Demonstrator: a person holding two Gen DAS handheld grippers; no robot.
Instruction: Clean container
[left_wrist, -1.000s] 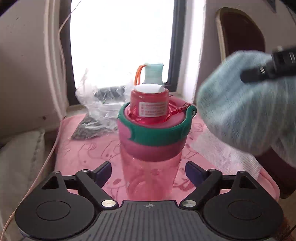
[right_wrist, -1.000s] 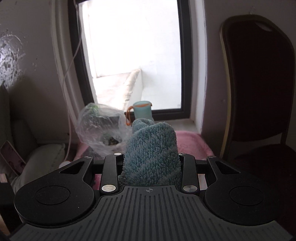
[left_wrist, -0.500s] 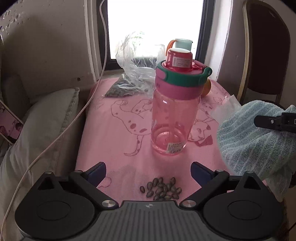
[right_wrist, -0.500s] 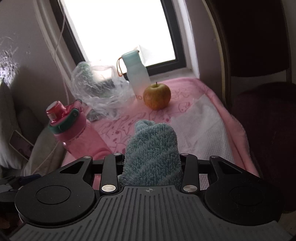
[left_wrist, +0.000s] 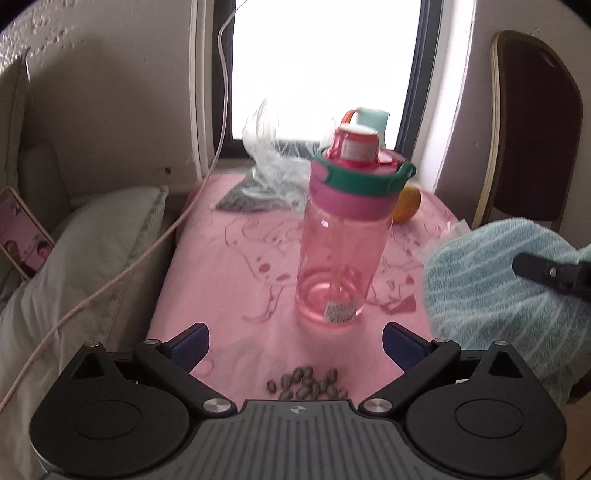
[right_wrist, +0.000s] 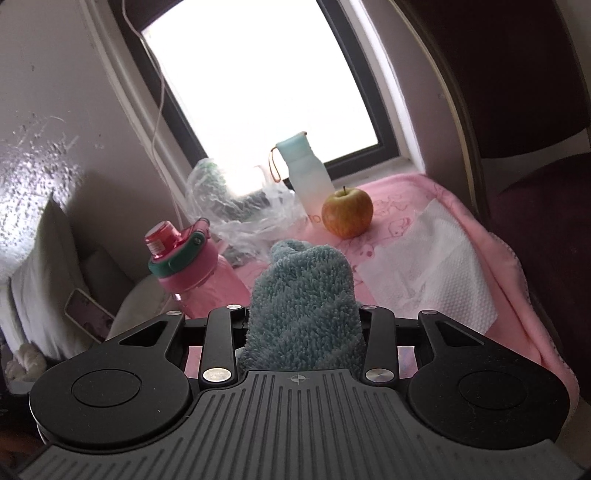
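Centrally, the pink bottle (left_wrist: 345, 236) stands upright on the pink cloth (left_wrist: 229, 266), lid closed. The left gripper (left_wrist: 295, 341) sits short of it, jaws opening with nothing between them. The right gripper (right_wrist: 301, 314) pinches a blue towel (right_wrist: 304, 295). Small dark objects (left_wrist: 308, 384), possibly seeds, lie near the left gripper. An apple (right_wrist: 347, 212) rests farther back.

Home bedroom — pillow (left_wrist: 96, 236), apple (right_wrist: 347, 213), chair (left_wrist: 532, 129)
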